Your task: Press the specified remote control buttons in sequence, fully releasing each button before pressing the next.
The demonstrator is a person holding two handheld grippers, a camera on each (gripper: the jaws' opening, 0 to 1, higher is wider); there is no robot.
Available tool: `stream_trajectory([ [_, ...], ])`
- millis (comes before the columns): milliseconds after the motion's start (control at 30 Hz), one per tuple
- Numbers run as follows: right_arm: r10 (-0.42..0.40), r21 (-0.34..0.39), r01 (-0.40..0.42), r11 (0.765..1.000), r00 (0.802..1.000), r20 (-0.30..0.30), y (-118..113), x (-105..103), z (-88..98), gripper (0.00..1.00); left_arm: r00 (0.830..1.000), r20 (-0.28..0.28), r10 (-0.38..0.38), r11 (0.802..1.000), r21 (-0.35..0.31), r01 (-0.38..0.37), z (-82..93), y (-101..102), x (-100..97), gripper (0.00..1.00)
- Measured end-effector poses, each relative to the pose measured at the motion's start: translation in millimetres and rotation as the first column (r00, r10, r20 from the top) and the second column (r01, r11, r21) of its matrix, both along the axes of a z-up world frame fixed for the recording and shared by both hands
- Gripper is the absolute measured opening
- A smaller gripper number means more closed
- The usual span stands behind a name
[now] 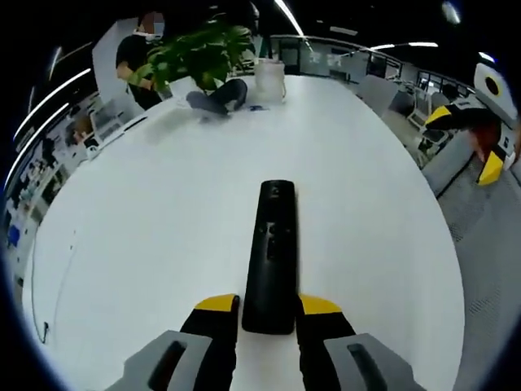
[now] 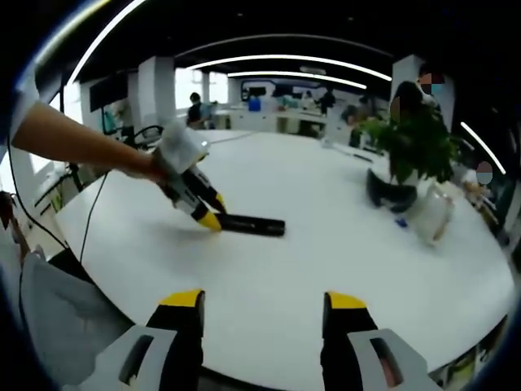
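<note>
- Remote control (image 1: 270, 257), centre frame: slim, rigid, light, likely slick; left gripper (image 1: 269, 314) clamps its near end.
- Right gripper (image 2: 264, 314), bottom of frame: jaws wide apart, empty.

So the right gripper (image 2: 264, 314) is hanging over the near edge of the big white table (image 2: 326, 244), jaws apart with nothing between them. Further out to the left, a person's bare arm (image 2: 73, 142) reaches in holding the left gripper (image 2: 210, 218), whose yellow tips are clamped on one end of the black remote (image 2: 252, 225) lying flat on the table. There's a leafy potted plant (image 2: 415, 147) far right.
</note>
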State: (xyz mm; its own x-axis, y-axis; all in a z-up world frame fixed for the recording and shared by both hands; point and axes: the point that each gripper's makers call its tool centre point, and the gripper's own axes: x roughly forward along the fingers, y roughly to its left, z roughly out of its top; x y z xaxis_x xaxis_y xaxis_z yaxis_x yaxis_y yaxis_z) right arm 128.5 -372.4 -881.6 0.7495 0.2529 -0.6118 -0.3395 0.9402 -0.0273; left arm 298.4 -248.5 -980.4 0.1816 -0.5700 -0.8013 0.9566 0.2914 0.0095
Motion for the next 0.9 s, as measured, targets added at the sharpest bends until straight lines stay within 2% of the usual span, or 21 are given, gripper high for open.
stream_trajectory([
  [67,0.001,0.001,-0.001,1.000,1.000,0.012,0,0,2.2,0.57,0.999,-0.020,0.048,0.999,0.011,-0.048,-0.7,2,1.8,0.34],
  [100,0.002,0.003,-0.002,1.000,1.000,0.016,1,0,2.9,0.57,0.993,-0.048,0.111,0.994,0.000,-0.111,-1.1,4,2.9,0.35],
  [133,0.002,0.004,-0.002,1.000,1.000,0.017,1,0,3.2,0.57,0.996,-0.040,0.086,0.996,-0.015,-0.087,0.0,1,3.0,0.36],
  [233,0.000,0.005,0.000,1.000,0.999,0.039,0,0,7.8,0.56,0.985,-0.082,0.153,0.987,-0.033,-0.156,2.0,-2,-2.7,0.42],
  [300,-0.005,0.009,0.004,1.000,0.999,0.048,-1,0,9.4,0.57,0.967,-0.124,0.221,0.973,-0.037,-0.227,4.1,-3,-5.3,0.46],
  [367,-0.009,0.016,0.008,1.000,0.998,0.060,-2,1,12.1,0.57,0.956,-0.136,0.260,0.958,-0.089,-0.273,10.5,-7,-4.3,0.48],
  [467,-0.016,0.018,0.014,1.000,0.997,0.077,-4,1,15.2,0.57,0.939,-0.154,0.306,0.928,-0.170,-0.331,25.4,-10,-5.9,0.53],
  [567,-0.019,0.026,0.016,1.000,0.994,0.106,-4,1,20.7,0.57,0.924,-0.160,0.347,0.899,-0.223,-0.376,37.3,-11,-9.1,0.67],
  [633,-0.021,0.031,0.018,0.999,0.992,0.121,-5,0,24.0,0.57,0.915,-0.198,0.352,0.886,-0.244,-0.394,43.1,-13,-18.4,0.72],
  [667,-0.022,0.032,0.018,0.999,0.991,0.128,-5,0,25.2,0.57,0.908,-0.210,0.362,0.869,-0.275,-0.411,48.6,-13,-23.6,0.72],
  [733,-0.024,0.040,0.018,0.999,0.989,0.145,-5,0,28.5,0.57,0.905,-0.207,0.372,0.864,-0.280,-0.419,51.3,-7,-32.6,0.74],
  [800,-0.029,0.049,0.022,0.999,0.987,0.161,-6,0,31.6,0.57,0.895,-0.214,0.391,0.851,-0.287,-0.440,52.9,-2,-42.0,0.78],
  [867,-0.036,0.058,0.026,0.998,0.985,0.168,-6,1,33.6,0.57,0.881,-0.219,0.419,0.819,-0.328,-0.471,59.1,1,-48.3,0.78],
  [900,-0.042,0.066,0.031,0.997,0.984,0.173,-7,1,35.2,0.57,0.864,-0.238,0.443,0.789,-0.354,-0.502,63.1,3,-52.8,0.77],
])
